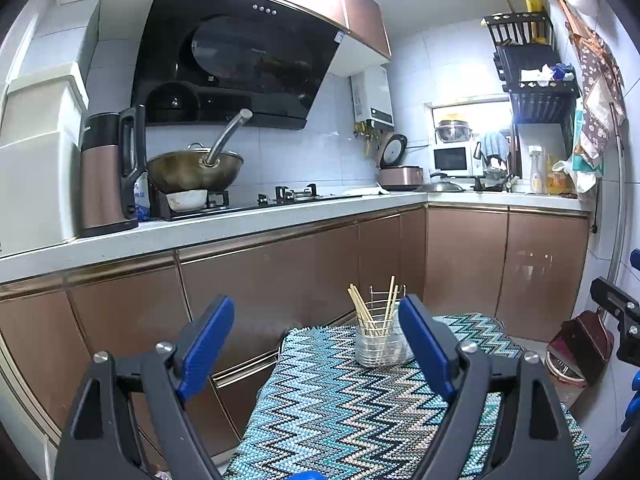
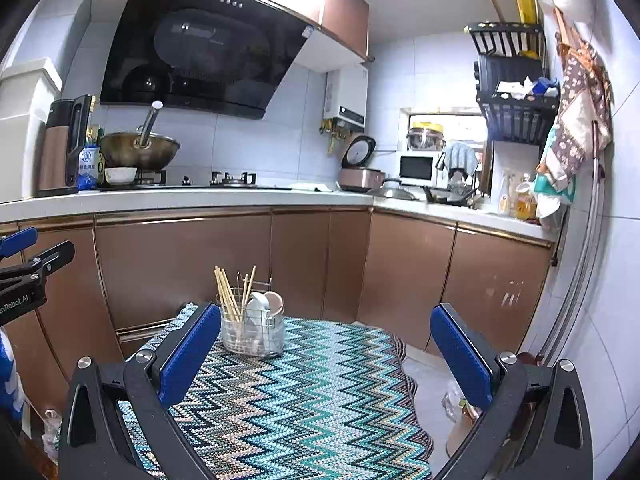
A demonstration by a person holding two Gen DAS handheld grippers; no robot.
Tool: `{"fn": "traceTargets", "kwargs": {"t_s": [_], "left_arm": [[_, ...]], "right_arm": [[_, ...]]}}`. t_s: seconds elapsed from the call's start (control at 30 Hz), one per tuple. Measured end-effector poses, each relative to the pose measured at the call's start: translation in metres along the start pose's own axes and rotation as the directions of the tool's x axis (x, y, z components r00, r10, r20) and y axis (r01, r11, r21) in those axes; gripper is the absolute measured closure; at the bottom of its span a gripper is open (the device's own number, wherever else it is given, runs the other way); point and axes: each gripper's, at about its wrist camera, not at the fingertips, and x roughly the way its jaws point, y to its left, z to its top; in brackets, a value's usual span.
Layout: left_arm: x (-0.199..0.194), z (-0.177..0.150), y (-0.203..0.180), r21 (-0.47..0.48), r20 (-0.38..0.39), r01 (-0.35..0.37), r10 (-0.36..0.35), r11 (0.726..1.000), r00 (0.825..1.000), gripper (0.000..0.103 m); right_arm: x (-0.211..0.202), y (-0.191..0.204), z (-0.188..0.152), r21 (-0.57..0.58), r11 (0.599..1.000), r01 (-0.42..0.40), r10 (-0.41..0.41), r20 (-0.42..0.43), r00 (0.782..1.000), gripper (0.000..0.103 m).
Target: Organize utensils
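Left gripper (image 1: 316, 340) spread wide, nothing between the blue pads (image 1: 206, 346), hovering above the zigzag cloth (image 1: 332, 408). Right gripper (image 2: 326, 354) likewise spread, empty, its pads (image 2: 462, 356) well apart.

Caddy (image 1: 380, 344) stood upright on the cloth at about 1 o'clock from the left gripper's middle, near the cloth's far edge; its right side hidden behind the right-hand pad in the left wrist view. From the right wrist view, sat at 11 o'clock, just beside the left-hand pad. Held chopsticks (image 2: 226, 290) leaning out at 11 and 12 o'clock, and pale spoons (image 2: 266, 304) in its right compartment. Lower ends of the chopsticks blurred behind the clear wall; exact count hard to tell. Spoons barely visible in the left wrist view.

Cloth's near end cut off by the frame and by the gripper bodies in both views; whatever lay beneath it hidden.

Part of the right gripper poked in at 3 o'clock of the left wrist view, cut by the edge. Part of the left gripper poked in at 9 o'clock of the right wrist view.

Behind, at 10 o'clock, wok (image 1: 196, 170) on the stove with a bowl (image 1: 186, 200) partly tucked under it; kettle (image 1: 108, 172) just left of them.
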Motion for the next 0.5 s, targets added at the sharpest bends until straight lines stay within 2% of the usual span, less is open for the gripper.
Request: {"fn": "traceTargets", "kwargs": {"t_s": [0.2, 0.5], "left_arm": [[-0.007, 0.001, 0.002, 0.0, 0.01, -0.006, 0.006, 1.0, 1.0, 0.019], [-0.018, 0.0, -0.004, 0.011, 0.019, 0.002, -0.002, 1.0, 1.0, 0.019]], "right_arm": [[-0.014, -0.004, 0.002, 0.008, 1.0, 0.02, -0.02, 0.038, 0.999, 0.0], [-0.023, -0.006, -0.001, 0.015, 1.0, 0.016, -0.017, 0.049, 0.999, 0.0]]}}
